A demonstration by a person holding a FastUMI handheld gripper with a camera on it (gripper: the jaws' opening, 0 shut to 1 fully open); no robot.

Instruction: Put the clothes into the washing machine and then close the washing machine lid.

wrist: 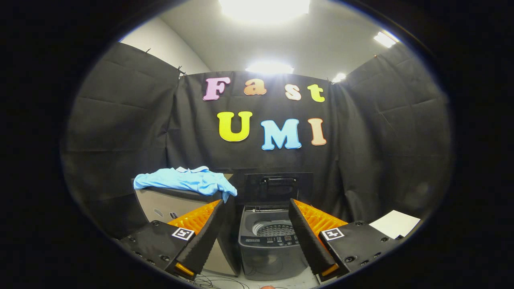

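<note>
While the gripper point(255, 208) hangs spread and empty, the washer point(270, 241) stands between its fingers, lid point(278, 186) up
Blue shirt point(184, 180) lies on a cabinet point(168, 202) beyond the left finger

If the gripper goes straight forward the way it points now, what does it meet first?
Probably the washing machine: it stands beyond the open gripper, framed between the fingers, its lid raised. The blue shirt lies off to the side on a cabinet. Depth is unclear.
</note>
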